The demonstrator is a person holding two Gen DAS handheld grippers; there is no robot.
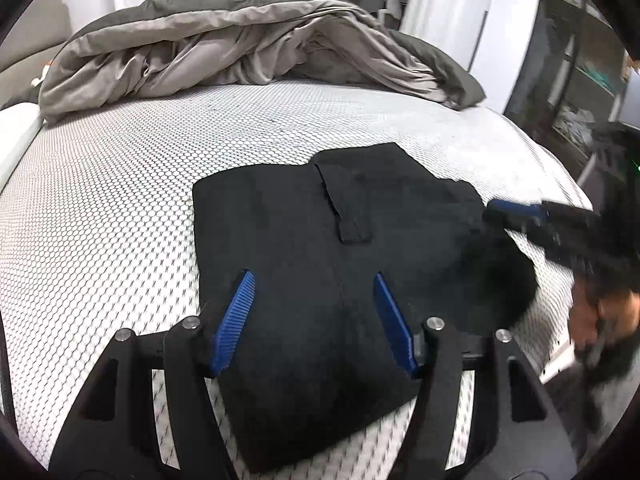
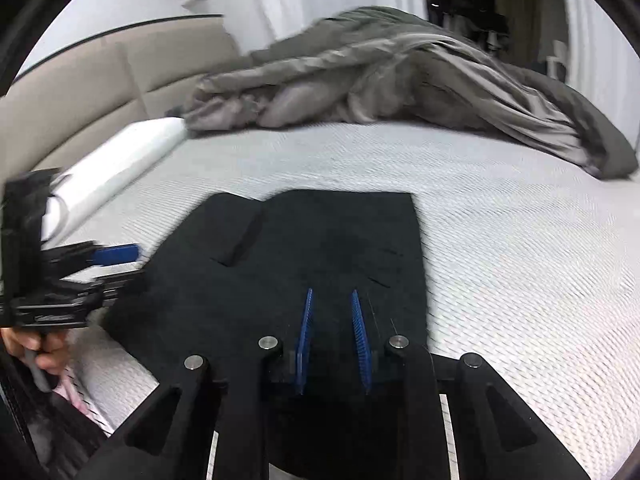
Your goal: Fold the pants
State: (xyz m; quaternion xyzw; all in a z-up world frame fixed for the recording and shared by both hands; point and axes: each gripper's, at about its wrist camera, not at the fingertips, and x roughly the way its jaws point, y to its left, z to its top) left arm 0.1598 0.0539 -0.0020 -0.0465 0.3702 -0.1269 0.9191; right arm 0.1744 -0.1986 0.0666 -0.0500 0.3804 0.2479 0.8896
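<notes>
Black linkage arms and blue pads fill the bottom of both wrist views, so that's what you're staring at first. From where I'm standing, the left gripper hangs over the near edge of the pants with its jaws spread wide, nothing between them. The right gripper has its jaws pulled in to a narrow gap, and I can't see any cloth pinched there either; it looks like it's hovering above the fabric.

As for the pants, they're black, already folded down into a compact, roughly rectangular bundle, and they sit flat on the white mesh mattress, well apart from the grey duvet heaped at the far side.

What could go sideways, as I see it: the fabric is dark and layered, so a pinch could easily catch only the top layer, and lifting that would peel the fold open instead of carrying it over. Both grippers are close together over one small bundle too, so they might knock into each other. The right side of the bundle looks a bit rounded and loose, so dragging it could skew the stack.
</notes>
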